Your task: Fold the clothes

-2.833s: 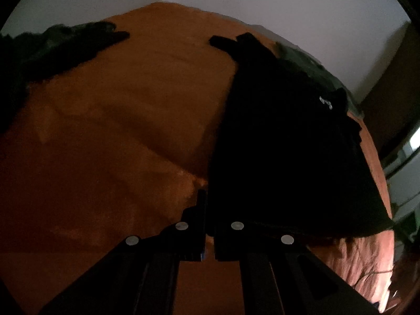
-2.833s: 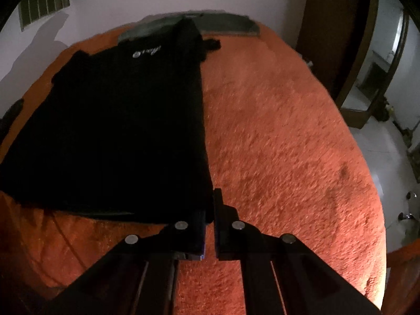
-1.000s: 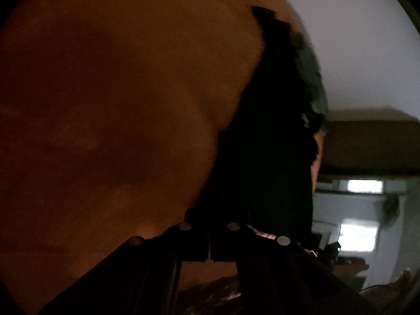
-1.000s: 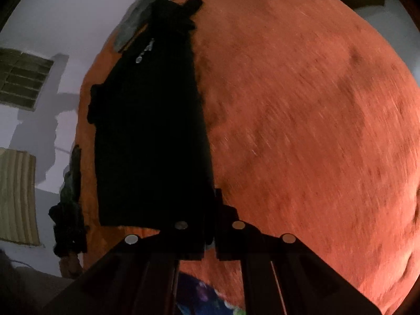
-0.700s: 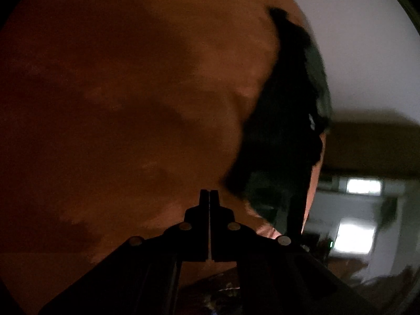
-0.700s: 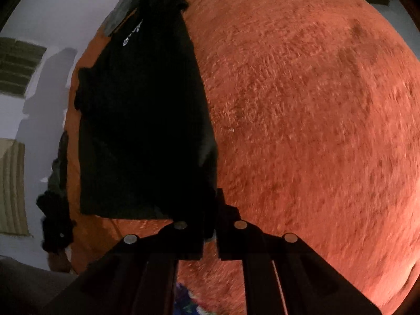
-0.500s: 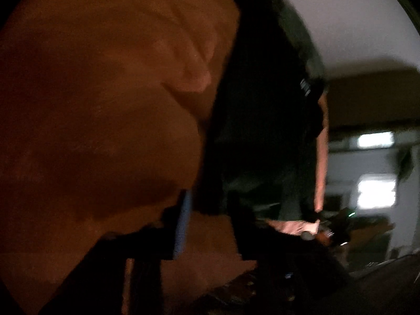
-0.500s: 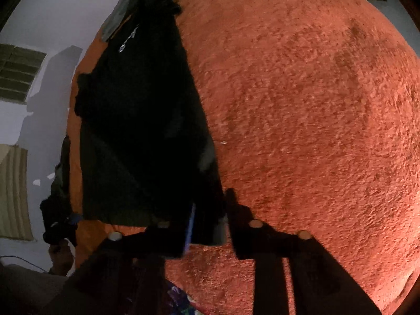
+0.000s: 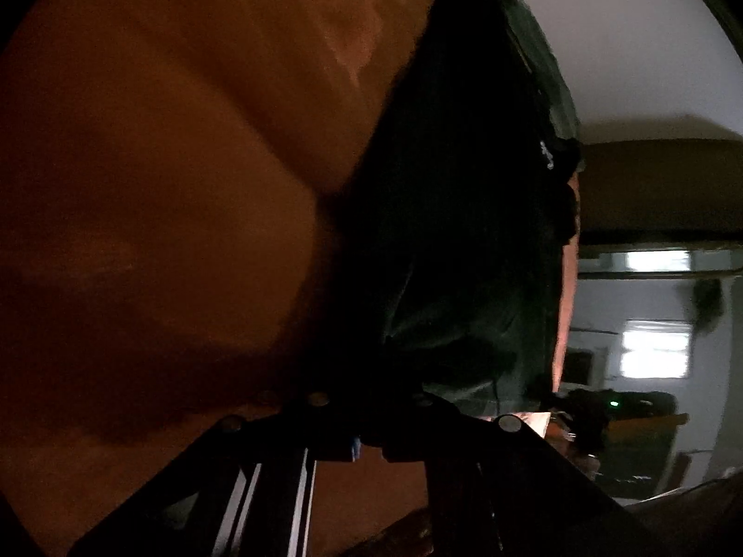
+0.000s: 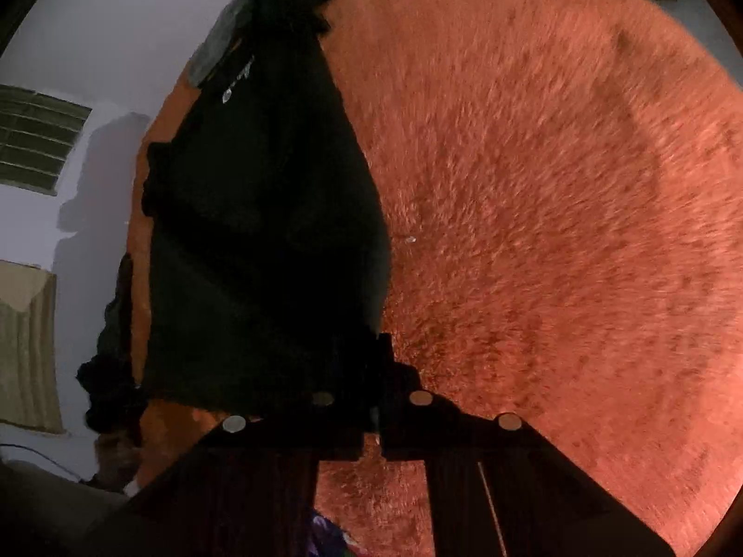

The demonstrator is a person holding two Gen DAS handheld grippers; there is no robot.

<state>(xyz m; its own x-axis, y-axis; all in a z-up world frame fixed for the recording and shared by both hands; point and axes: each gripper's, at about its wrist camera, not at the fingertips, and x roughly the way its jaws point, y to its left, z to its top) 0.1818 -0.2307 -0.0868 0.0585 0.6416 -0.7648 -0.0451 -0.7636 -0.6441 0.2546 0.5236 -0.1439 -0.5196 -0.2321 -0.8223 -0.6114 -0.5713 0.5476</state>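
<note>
The black garment [image 10: 260, 232] lies on the orange blanket [image 10: 534, 232], running from six toward eleven o'clock. The right gripper [image 10: 378, 348] pinches its near corner; the left gripper [image 9: 367, 399] is clamped on its other near edge, in deep shadow

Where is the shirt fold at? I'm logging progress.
Done: the black shirt lies narrowed lengthwise on the orange blanket. In hand: the left gripper and right gripper are shut at its near hem. Left: folding that hem up to the collar.
</note>
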